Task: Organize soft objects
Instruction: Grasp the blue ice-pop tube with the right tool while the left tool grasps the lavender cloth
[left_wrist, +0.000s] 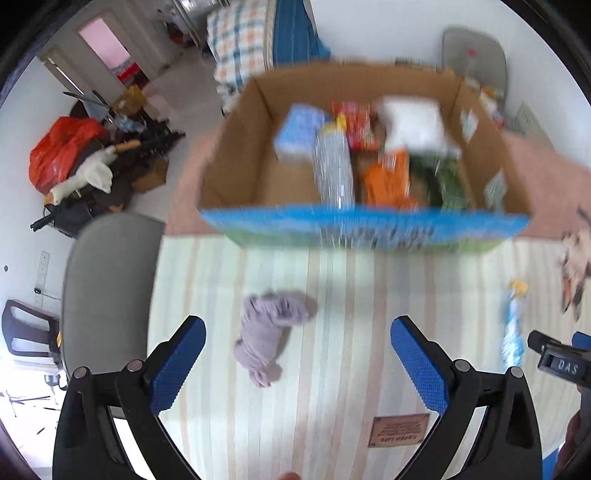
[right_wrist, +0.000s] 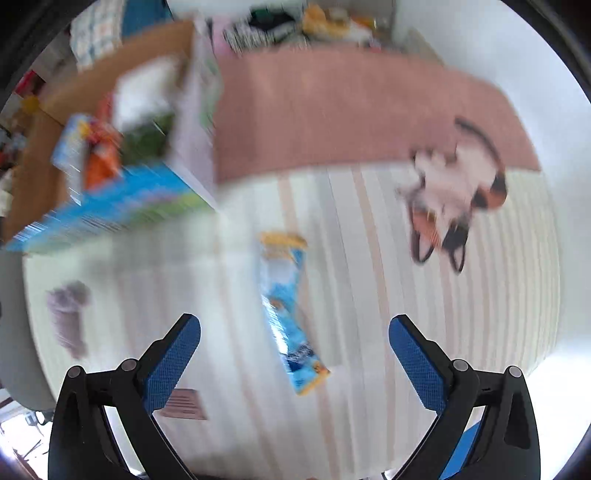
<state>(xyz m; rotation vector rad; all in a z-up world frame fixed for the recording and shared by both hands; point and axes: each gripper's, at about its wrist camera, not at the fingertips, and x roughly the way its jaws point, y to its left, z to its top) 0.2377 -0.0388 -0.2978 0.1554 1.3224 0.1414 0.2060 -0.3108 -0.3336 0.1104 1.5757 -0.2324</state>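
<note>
Left gripper: jaws wide, empty | right gripper: same | lilac cloth bunched on striped mat, before the box | limp, light; you'd pinch its thick middle fold.

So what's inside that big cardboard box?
The cardboard box holds a clear plastic bottle, a pale blue pack, orange and red packets and something white. Whatever lies beneath them is hidden.
</note>
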